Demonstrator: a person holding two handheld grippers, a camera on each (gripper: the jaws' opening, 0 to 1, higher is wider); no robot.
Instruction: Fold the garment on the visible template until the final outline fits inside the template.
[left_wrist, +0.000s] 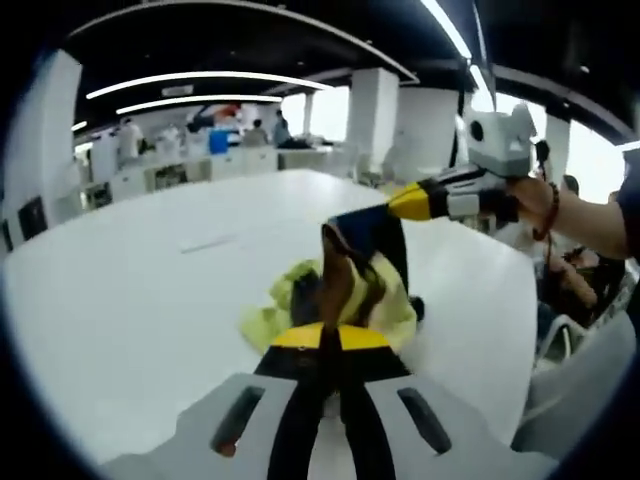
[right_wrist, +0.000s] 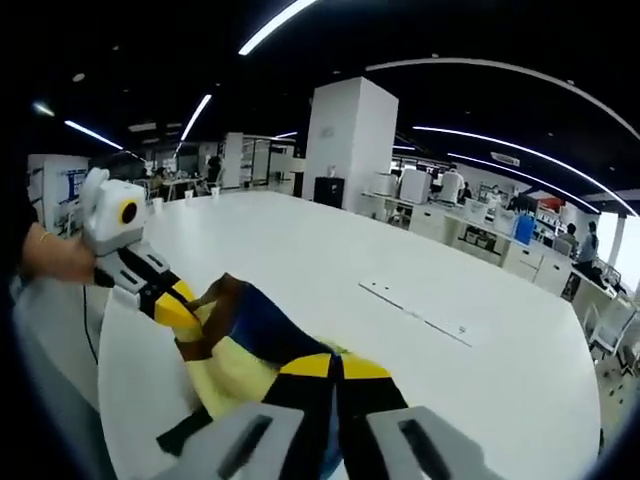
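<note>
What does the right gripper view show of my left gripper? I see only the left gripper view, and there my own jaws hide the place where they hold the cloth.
Observer: The left gripper enters from the left, with its yellow tips shut on a brown edge of the garment.
Operator: Who holds it, and where?
Observer: A hand holds it, at the near edge of the white table.
Operator: How does the cloth run to the right gripper?
Observer: It spans from the left gripper straight to the right gripper, which is shut on it. A navy band lies on top and pale yellow below.
</note>
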